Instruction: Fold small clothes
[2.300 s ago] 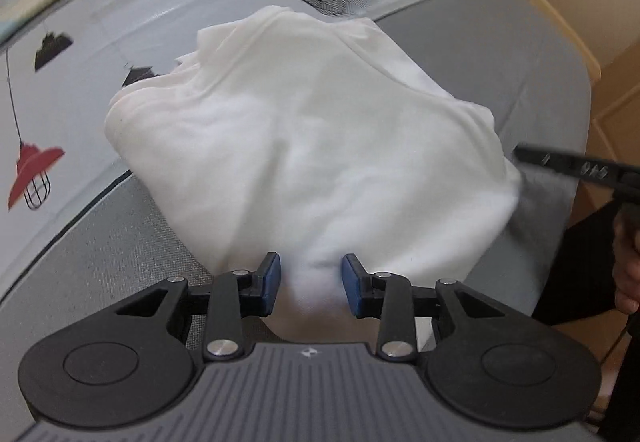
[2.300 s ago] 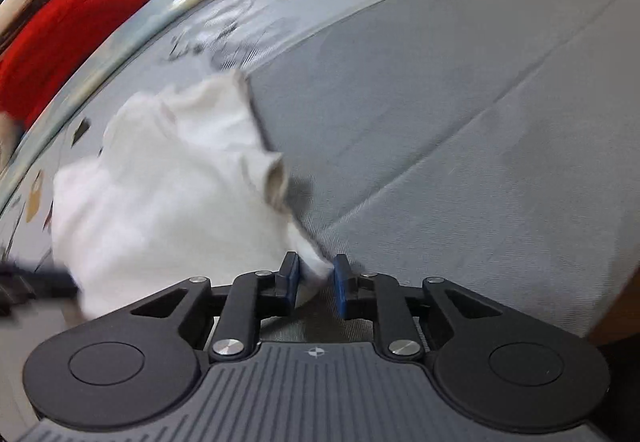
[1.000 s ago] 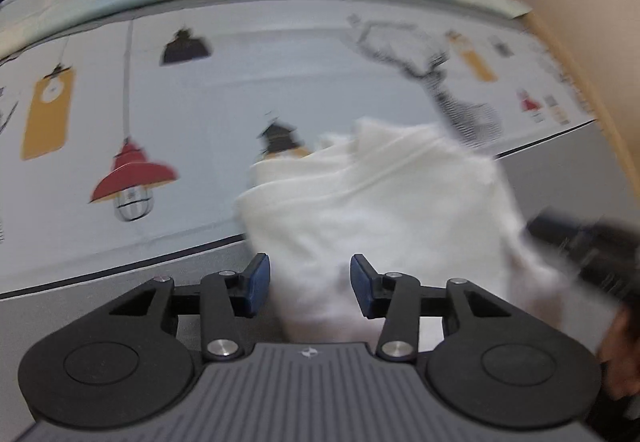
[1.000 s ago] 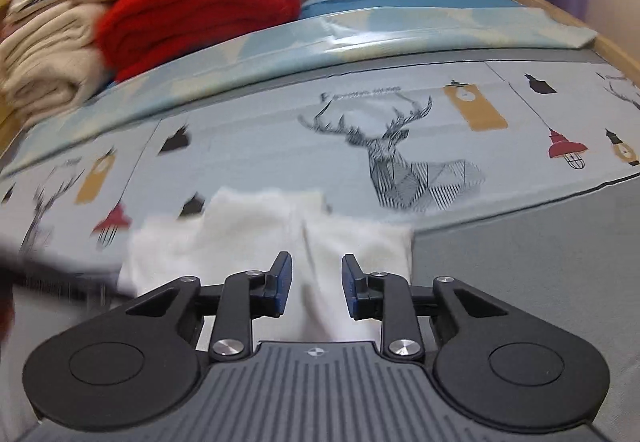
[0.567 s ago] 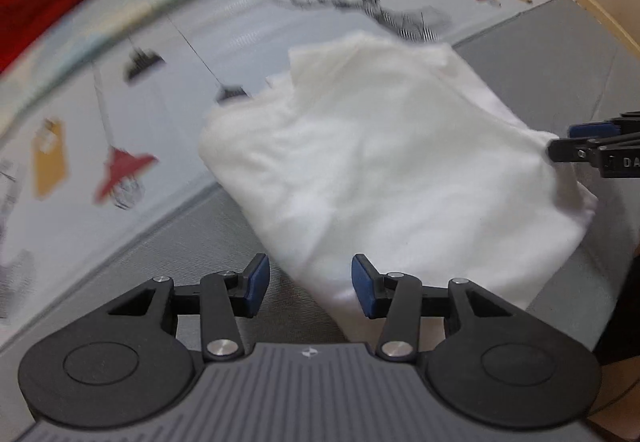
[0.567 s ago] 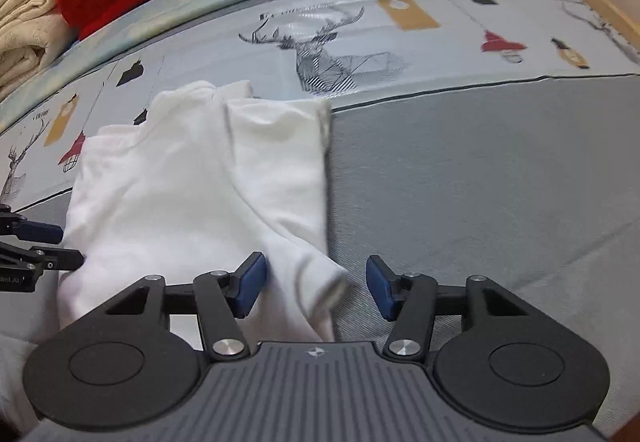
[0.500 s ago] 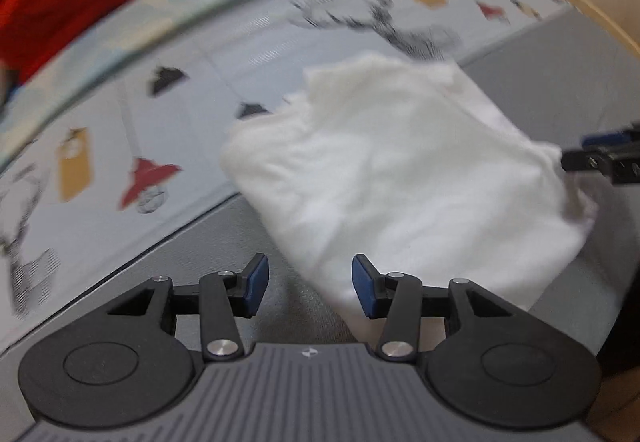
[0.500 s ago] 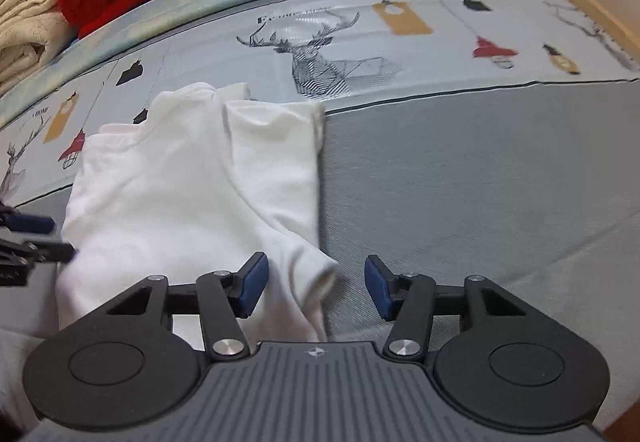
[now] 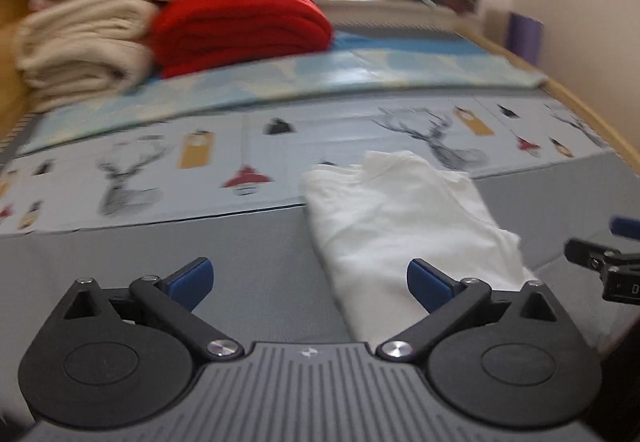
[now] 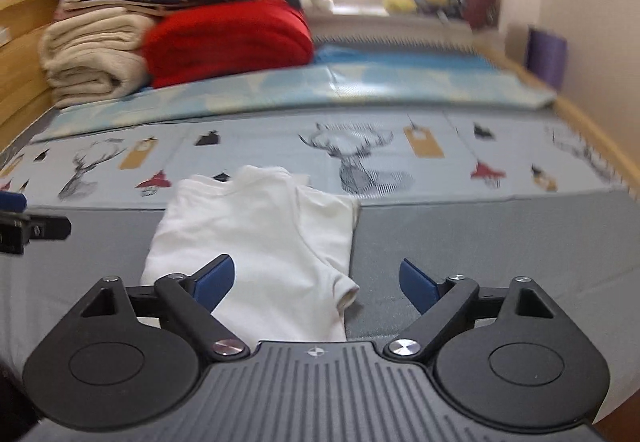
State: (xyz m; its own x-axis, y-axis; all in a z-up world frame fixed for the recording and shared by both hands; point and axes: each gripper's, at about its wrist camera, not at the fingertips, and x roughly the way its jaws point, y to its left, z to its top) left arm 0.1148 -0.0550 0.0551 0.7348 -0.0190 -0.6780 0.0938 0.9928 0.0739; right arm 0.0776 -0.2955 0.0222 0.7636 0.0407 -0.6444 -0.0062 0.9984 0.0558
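A small white garment lies folded lengthwise on the grey mat, its collar end on the printed sheet. It also shows in the right wrist view. My left gripper is wide open and empty, above the mat at the garment's near left edge. My right gripper is wide open and empty, over the garment's near right corner with a sleeve end between its spread jaws. Each gripper's tip shows at the edge of the other's view.
A sheet printed with deer and lamps lies beyond the mat. Folded cream blankets and a red blanket are stacked at the far left. A wooden bed rail runs along the right.
Both grippers opened wider and pulled back and up from the garment. The garment now lies flat in a narrower fold. The views tilted up toward the far end of the bed.
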